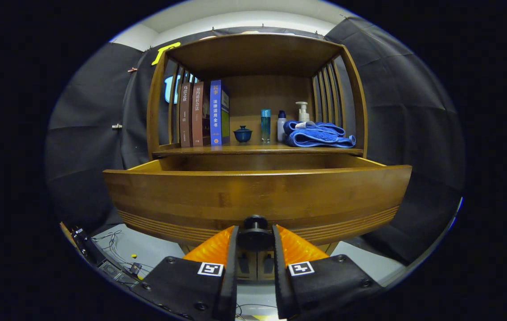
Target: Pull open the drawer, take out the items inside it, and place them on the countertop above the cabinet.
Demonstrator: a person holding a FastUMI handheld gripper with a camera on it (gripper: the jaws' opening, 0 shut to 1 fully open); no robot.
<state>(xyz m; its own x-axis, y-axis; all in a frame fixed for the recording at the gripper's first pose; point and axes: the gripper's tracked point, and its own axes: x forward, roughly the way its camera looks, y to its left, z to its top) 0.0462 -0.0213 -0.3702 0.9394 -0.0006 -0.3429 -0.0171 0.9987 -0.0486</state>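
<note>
Between fingers: hand-held gripper (255, 240) clamped on knob (255, 232) of drawer (253, 196), pulled out below counter (258, 149).

My one camera rides on the gripper (255, 243) I hold, looking forward along its two fingers at the bottom centre of the frame. It sits low and close, level with the drawer front (258, 196) across the middle. It faces the cabinet (253, 53) squarely, the countertop (258, 149) above centre nearly edge-on.
</note>
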